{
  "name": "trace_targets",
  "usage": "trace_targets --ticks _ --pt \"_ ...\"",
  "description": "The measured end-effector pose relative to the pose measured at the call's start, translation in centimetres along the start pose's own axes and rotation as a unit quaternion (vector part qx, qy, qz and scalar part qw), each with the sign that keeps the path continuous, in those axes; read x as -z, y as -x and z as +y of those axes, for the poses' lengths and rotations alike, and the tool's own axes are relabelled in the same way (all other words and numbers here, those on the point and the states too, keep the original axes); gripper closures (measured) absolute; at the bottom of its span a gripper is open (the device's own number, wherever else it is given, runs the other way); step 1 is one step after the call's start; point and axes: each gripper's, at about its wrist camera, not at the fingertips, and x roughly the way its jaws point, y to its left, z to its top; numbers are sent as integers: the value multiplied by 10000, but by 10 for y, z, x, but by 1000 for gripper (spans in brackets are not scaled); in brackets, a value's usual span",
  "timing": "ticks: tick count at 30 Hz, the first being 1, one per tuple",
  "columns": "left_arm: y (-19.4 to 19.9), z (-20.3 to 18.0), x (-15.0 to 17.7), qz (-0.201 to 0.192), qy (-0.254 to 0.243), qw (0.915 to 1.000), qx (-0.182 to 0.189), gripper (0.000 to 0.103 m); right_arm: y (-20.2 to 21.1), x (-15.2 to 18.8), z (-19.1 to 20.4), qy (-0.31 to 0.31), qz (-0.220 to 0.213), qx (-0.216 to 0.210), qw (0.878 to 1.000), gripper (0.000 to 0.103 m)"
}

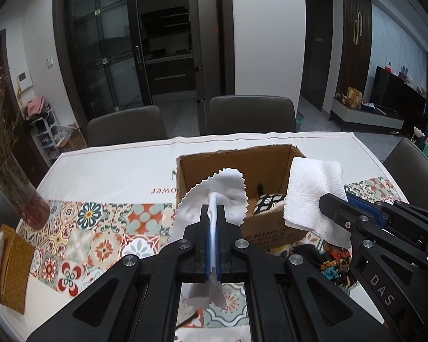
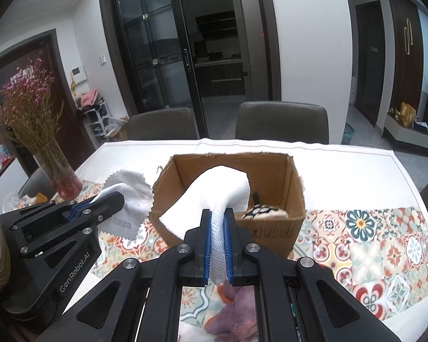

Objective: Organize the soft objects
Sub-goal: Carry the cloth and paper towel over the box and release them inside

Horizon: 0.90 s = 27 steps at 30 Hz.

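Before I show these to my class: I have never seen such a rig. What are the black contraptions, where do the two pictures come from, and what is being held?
There is no robot here: a person carries a hand-held two-finger tool in each hand, each with a wide-angle camera looking along its fingers. One picture comes from the left tool, the other from the right tool; each view also catches the other tool at its edge. Both are shut on cloths: the left on a thin white cloth with zigzag edges, the right on a folded white gauze cloth. Beyond them an open cardboard box stands on a table with a patterned tablecloth; a black-and-white patterned item already lies inside.
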Motion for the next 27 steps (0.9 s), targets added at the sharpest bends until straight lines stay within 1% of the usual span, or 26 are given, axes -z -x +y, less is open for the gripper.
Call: trace_targets --ticks 7,17,27 --pt "-18 -6 -15 22 -43 10000 52 98 -13 -12 -13 -45 13 20 10000 94" --pt "-56 -8 -31 127 -51 9999 105 98 -48 -25 -28 -113 130 79 9998 94" --pt "-92 -6 -38 274 -35 9996 103 98 -82 -32 -37 -153 273 101 9995 93"
